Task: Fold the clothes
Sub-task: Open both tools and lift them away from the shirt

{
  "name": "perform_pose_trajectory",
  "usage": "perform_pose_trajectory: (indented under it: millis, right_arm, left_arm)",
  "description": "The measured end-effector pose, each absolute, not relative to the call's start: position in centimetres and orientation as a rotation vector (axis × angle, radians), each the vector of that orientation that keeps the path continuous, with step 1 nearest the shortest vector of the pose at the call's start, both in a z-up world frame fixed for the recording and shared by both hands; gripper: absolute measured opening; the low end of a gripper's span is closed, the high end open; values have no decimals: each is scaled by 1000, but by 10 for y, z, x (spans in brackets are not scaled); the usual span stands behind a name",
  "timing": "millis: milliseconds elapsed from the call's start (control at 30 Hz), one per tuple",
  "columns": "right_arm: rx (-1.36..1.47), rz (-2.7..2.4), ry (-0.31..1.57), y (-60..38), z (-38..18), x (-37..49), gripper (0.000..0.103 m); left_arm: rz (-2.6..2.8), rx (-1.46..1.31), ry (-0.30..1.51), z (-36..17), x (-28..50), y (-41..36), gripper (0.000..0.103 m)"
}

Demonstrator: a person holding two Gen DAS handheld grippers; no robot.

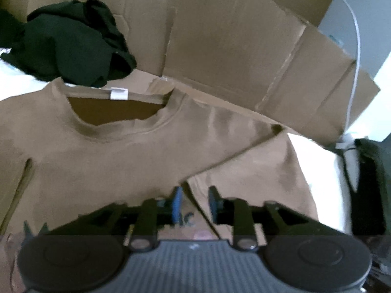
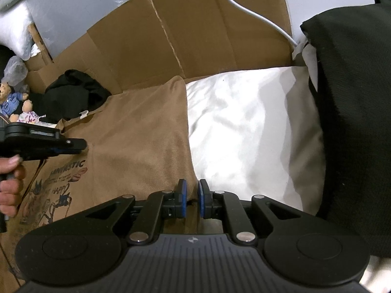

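Note:
A brown T-shirt (image 1: 122, 158) lies flat, front up, on a white sheet, its collar towards the cardboard. One side with its sleeve (image 1: 256, 171) is folded in over the body. My left gripper (image 1: 195, 202) hovers just above that fold, open, with nothing between its pads. In the right wrist view the same shirt (image 2: 136, 141) shows its printed chest at the lower left, and the left gripper (image 2: 83, 146) reaches in from the left in a person's hand (image 2: 9, 183). My right gripper (image 2: 192, 200) sits at the shirt's right edge, its blue pads nearly together with the fabric's edge running between them.
Flattened cardboard (image 1: 232, 48) stands behind the shirt, with a crumpled black garment (image 1: 68, 46) against it at the left. The white sheet (image 2: 244, 127) lies to the shirt's right, beside a black cloth mass (image 2: 354, 109). A white cable (image 2: 256, 14) hangs down. Teddy bears (image 2: 12, 100) sit far left.

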State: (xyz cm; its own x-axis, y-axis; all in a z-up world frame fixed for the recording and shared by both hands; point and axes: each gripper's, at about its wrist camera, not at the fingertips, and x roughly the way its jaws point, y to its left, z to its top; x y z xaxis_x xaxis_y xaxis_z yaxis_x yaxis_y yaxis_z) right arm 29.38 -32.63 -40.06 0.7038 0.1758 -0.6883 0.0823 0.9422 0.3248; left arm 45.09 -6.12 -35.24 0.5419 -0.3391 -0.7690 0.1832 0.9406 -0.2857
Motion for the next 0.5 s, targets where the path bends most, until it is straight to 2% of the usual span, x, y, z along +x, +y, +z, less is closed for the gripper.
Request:
perform_pose_trajectory:
  millis: [200,400,433,500]
  right_arm:
    - [343,60,808,-319,-389,282,12]
    - [342,100,827,-320,-350,261,13]
    - [339,101,826,-322,-340,260,15]
    - [334,105,824,-326,-319,258,36]
  left_arm:
    - [-297,-217,899,-316,432,-41,29]
    - [-320,-184,801,-244,437,-23,29]
    - [-322,-185,783,-230,438,-17,29]
    - [-339,-241,733,-207,441,-2,28]
